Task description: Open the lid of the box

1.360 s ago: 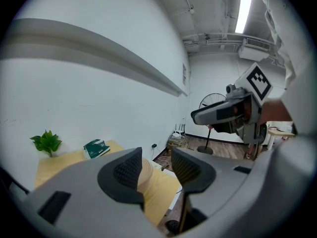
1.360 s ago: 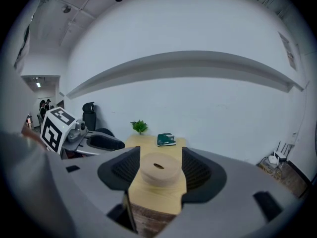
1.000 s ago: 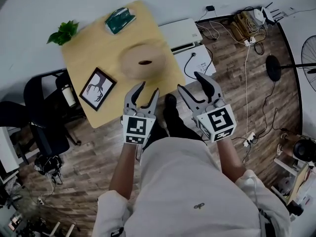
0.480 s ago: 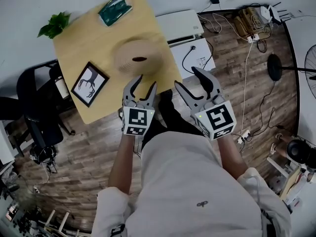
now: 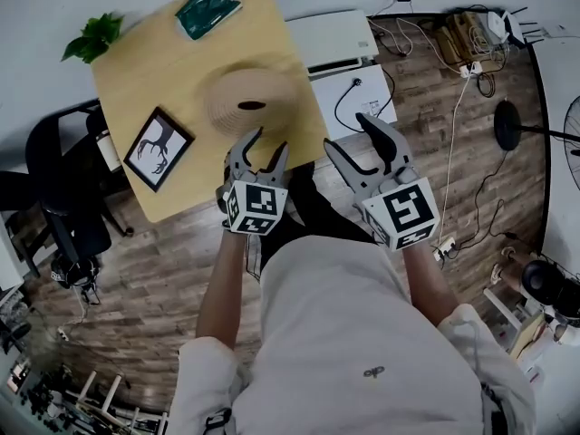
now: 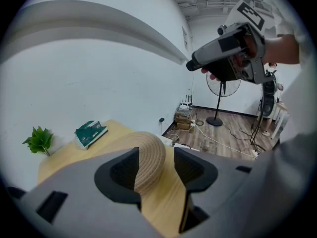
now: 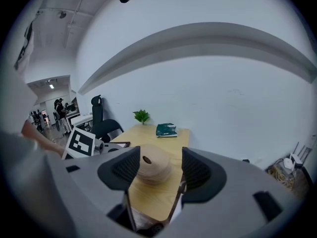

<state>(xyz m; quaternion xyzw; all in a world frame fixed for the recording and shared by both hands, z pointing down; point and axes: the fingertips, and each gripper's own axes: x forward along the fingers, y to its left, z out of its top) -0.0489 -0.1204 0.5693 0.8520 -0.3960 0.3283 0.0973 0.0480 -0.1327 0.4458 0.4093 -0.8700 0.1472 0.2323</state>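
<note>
While near box [image 5: 249,102]: picture [image 5: 156,148], packet [image 5: 207,9], plant [image 5: 91,39].

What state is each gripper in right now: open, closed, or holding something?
Left gripper: jaws opening, empty; the round tan woven box lies ahead, untouched.
Right gripper: open, empty.

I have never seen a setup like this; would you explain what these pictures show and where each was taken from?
No robot: a person holds a two-jaw gripper in each hand. One picture comes from a camera on the person's head, looking down at the left gripper and right gripper. The other two come from cameras on the grippers, looking along their jaws. The wooden table carries a lidded round woven box, a framed picture, a green packet and a small plant. Both grippers hold nothing; the left one's jaws are opening.
</note>
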